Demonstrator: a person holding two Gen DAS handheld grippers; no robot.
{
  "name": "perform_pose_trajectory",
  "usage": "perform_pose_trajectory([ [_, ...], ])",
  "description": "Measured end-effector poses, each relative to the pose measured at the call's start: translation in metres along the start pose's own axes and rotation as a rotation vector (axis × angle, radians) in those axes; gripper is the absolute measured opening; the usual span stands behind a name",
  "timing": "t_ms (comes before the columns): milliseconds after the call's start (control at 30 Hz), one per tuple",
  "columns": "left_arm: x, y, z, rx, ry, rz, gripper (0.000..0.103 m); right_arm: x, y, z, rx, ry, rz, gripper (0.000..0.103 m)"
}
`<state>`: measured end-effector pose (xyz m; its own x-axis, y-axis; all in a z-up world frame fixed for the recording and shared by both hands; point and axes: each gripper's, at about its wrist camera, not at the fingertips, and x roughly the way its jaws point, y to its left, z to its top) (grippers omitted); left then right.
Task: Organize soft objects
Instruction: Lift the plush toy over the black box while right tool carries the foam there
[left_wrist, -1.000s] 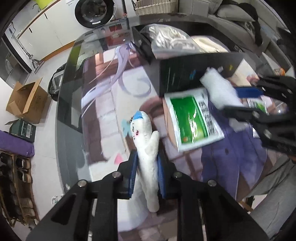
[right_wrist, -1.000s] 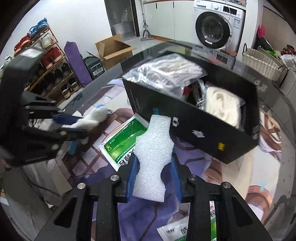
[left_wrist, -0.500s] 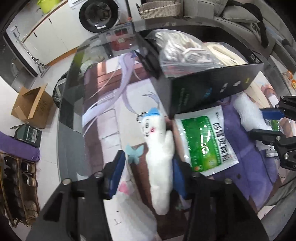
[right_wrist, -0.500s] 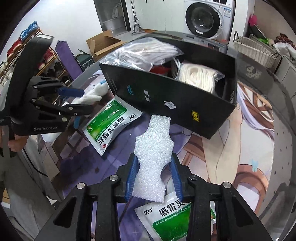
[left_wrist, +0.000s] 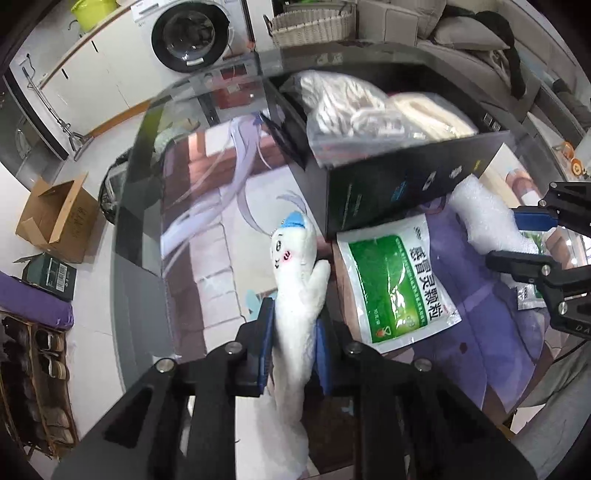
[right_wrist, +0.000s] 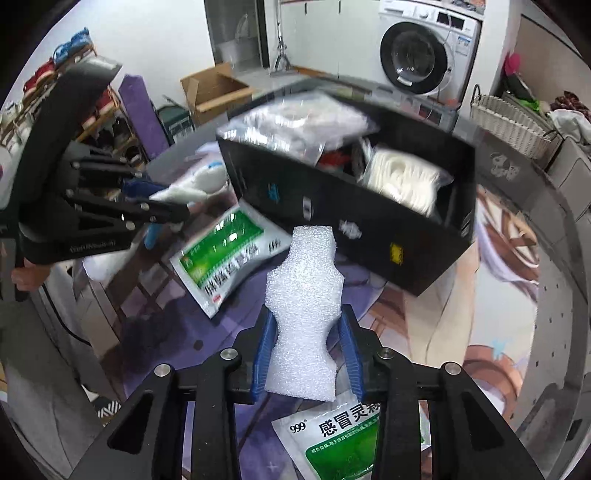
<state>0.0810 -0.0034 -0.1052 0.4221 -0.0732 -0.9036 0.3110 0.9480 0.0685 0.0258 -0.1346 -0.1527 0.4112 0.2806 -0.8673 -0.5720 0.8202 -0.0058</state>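
left gripper (left_wrist: 293, 343): clamped narrow on the plush (left_wrist: 299, 280) at its lower body; head stuck out ahead, tail end hung below the pads
right gripper (right_wrist: 307, 349): pinched the foam (right_wrist: 304, 314) at its waist, pads pressed into both sides, foam upright in the grip
box (right_wrist: 369, 221): black, open top, sat toward the table's far edge; already held bagged white soft goods, one bag (left_wrist: 343, 110) bulging over the near left corner
plush place: above the mat, just beside the box's near left corner, not over the opening
foam place: in front of the box's near wall, top about level with the rim, not yet inside
sachets: green one (left_wrist: 395, 280) flat on the mat against the box's near wall; second one (right_wrist: 340, 443) under the right gripper
step (judged): carrying both soft pieces to the box
how to do well: lift each piece clear of the near wall before moving in; aim foam at the right half where the coil bag (right_wrist: 400, 181) left room; plush needs a gap beside the bulging bag; release only once over the opening
risk: foam edge catching the rim; plush tail dragging the green sachet; both grippers crowding the same corner
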Motion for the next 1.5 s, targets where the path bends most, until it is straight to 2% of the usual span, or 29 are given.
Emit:
perform_pose_trajectory([
  [167,-0.022,0.002,0.000,0.000,-0.097,0.021,0.018,-0.019,-0.001,0.007,0.007,-0.080,-0.004,0.035],
  [433,-0.063,0.003,-0.001,-0.010,-0.274,0.025,0.019,-0.070,0.000,0.016,0.013,-0.313,-0.025,0.035],
  [533,-0.080,0.005,-0.003,-0.017,-0.357,0.016,0.019,-0.086,-0.003,0.017,0.028,-0.388,-0.042,0.035],
  [700,-0.116,0.013,-0.012,-0.037,-0.537,-0.019,0.019,-0.111,-0.008,0.015,0.039,-0.525,-0.060,0.035],
  [900,-0.150,0.013,-0.028,-0.013,-0.719,-0.005,0.019,-0.136,-0.007,0.010,0.029,-0.652,-0.073,0.035],
  [1067,-0.156,0.010,-0.033,0.009,-0.758,0.001,0.019,-0.144,-0.005,0.008,0.023,-0.688,-0.082,0.035],
  [1233,-0.158,0.011,-0.033,0.003,-0.755,0.002,0.019,-0.147,-0.006,0.006,0.027,-0.703,-0.086,0.035],
  [1500,-0.155,0.004,-0.010,-0.019,-0.752,-0.024,0.019,-0.150,-0.002,0.016,0.032,-0.726,-0.094,0.035],
])
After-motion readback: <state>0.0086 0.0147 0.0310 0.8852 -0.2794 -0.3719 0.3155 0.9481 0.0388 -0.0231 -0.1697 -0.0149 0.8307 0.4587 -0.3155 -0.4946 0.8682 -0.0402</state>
